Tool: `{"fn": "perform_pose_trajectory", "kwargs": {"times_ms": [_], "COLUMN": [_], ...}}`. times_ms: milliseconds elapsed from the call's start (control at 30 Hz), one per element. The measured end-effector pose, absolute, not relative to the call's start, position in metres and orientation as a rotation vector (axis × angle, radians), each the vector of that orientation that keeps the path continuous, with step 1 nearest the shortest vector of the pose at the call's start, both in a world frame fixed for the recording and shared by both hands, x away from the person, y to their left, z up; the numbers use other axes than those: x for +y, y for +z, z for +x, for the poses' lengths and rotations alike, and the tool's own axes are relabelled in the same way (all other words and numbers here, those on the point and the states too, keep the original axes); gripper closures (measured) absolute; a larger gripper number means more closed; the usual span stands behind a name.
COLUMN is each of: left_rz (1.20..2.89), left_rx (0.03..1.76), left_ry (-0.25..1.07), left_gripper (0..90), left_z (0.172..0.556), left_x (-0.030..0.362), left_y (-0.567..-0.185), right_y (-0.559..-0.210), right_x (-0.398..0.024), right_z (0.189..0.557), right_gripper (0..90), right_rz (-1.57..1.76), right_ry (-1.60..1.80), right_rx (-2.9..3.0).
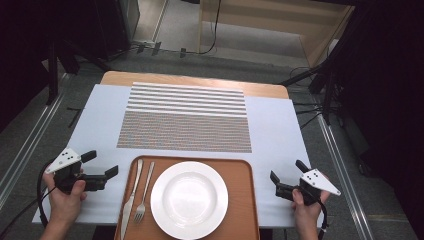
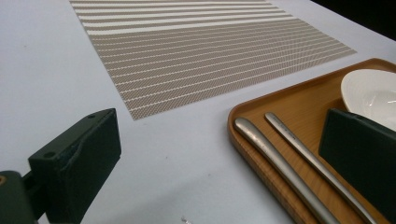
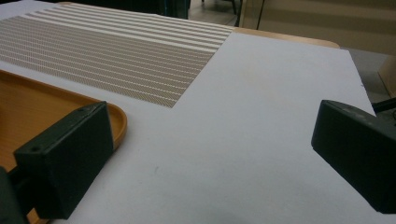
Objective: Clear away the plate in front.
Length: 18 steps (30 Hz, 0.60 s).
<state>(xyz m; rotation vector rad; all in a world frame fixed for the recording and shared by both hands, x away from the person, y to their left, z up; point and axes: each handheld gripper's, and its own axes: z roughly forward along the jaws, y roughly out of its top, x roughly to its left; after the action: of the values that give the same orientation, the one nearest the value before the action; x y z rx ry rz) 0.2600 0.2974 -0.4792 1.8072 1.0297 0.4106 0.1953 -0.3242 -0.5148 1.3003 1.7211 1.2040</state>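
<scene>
Both grippers, left and right, gape beside the tray's edges.

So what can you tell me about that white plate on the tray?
The plate is round, plain white and looks like glazed ceramic, with a wide flat rim around a shallow middle. It is empty and lies flat, right way up, on the brown tray, filling most of its right part. A knife and fork lie just to its left, apart from it. Neither gripper touches it.
</scene>
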Motion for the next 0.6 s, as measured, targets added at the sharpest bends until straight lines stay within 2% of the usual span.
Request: {"fn": "perform_pose_trajectory", "kwargs": {"times_ms": [600], "left_rz": [1.797], "left_rx": [1.072], "left_ry": [0.463], "left_gripper": [0.0], "left_z": [0.251], "left_x": [0.321], "left_y": [-0.481], "right_y": [-0.515], "right_x": [-0.325], "right_z": [0.196], "right_gripper": [0.0], "right_rz": [1.298], "right_ry": [1.208], "right_rx": [1.722]}}
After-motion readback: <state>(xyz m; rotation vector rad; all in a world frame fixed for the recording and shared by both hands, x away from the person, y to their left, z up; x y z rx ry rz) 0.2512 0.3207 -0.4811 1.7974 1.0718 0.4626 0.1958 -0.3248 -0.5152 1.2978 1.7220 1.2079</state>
